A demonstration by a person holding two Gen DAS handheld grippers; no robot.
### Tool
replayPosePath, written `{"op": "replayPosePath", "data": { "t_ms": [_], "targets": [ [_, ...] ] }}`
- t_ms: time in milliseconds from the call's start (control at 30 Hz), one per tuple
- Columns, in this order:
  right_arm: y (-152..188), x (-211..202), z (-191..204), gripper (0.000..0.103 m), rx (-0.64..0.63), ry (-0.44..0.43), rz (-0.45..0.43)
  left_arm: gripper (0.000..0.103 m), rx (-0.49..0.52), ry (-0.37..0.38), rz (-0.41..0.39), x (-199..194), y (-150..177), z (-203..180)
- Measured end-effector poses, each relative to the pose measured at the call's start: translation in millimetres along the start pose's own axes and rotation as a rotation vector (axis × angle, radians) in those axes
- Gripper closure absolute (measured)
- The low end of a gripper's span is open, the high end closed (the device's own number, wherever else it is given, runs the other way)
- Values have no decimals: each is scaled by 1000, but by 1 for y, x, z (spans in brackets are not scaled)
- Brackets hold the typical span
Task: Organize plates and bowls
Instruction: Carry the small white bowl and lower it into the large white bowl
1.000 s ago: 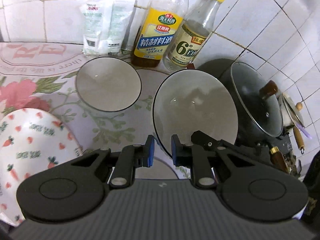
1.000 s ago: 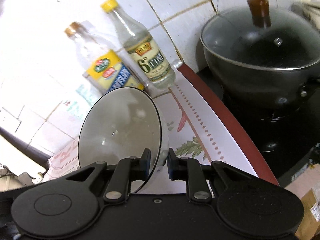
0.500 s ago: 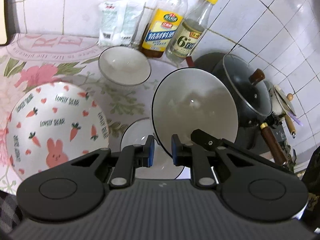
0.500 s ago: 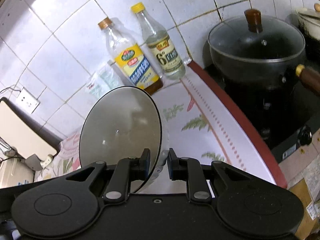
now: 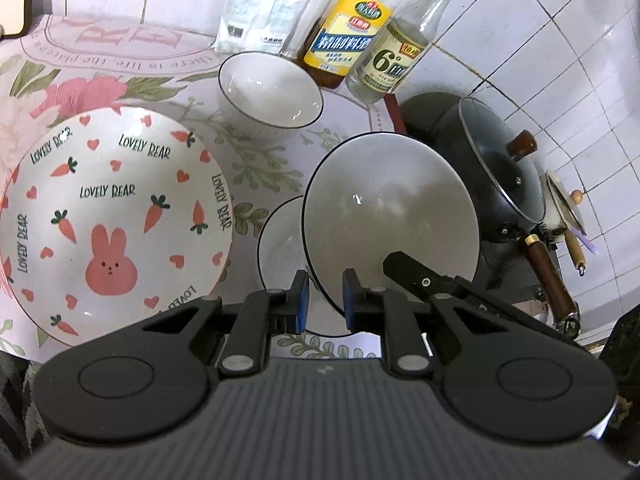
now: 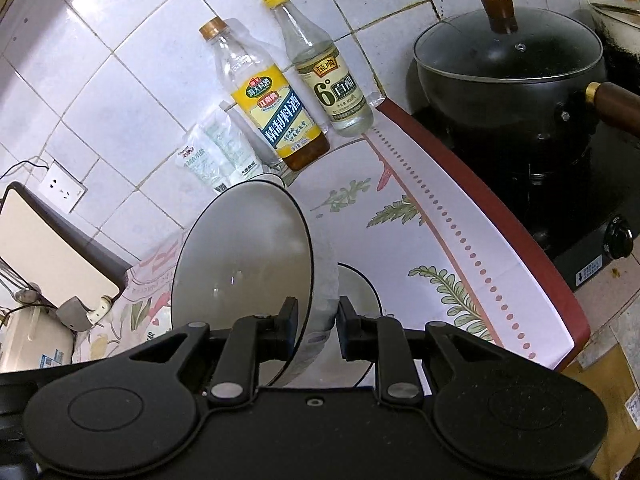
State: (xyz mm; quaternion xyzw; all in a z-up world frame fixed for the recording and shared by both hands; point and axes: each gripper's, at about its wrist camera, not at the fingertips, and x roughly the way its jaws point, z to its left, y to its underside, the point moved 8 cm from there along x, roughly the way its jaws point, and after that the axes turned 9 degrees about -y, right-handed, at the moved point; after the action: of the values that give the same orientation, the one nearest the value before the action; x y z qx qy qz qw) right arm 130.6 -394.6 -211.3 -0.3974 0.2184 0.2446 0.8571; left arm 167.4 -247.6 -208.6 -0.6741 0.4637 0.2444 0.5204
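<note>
since a second ago both views have pulled back, and my right tool [image 6: 318, 322] is easing its jaws apart around the rim of the tilted, glossy black-rimmed bowl [image 6: 244, 256] above another bowl [image 6: 356, 288] on the counter [image 6: 460, 248]. my left tool [image 5: 323, 300] is clenched on nothing; only its view shows the round rabbit-and-carrot plate [image 5: 108, 220].

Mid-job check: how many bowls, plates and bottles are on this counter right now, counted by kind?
Bowls: 3 (tilted bowl in the left tongs, lower bowl, back bowl)
Plates: 1 (rabbit plate)
Bottles: 2 (yellow-label bottle, white-label bottle)
Total: 6
</note>
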Motion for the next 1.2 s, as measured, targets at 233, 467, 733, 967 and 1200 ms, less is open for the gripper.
{"op": "replayPosePath", "data": {
  "t_ms": [233,467,733,967,1200],
  "targets": [
    [8,8,-3,79,-25,14,5,87,-12,-20,33,12,8,7],
    [17,16,3,79,-145,69,24,88,5,-59,60,19,11,10],
    [24,21,5,78,-243,145,74,88,-16,-57,91,24,14,17],
    [26,25,6,75,-299,157,75,88,-37,-57,96,28,12,19],
    [24,27,7,73,-352,153,53,87,-54,-51,101,31,10,22]
  ]
}}
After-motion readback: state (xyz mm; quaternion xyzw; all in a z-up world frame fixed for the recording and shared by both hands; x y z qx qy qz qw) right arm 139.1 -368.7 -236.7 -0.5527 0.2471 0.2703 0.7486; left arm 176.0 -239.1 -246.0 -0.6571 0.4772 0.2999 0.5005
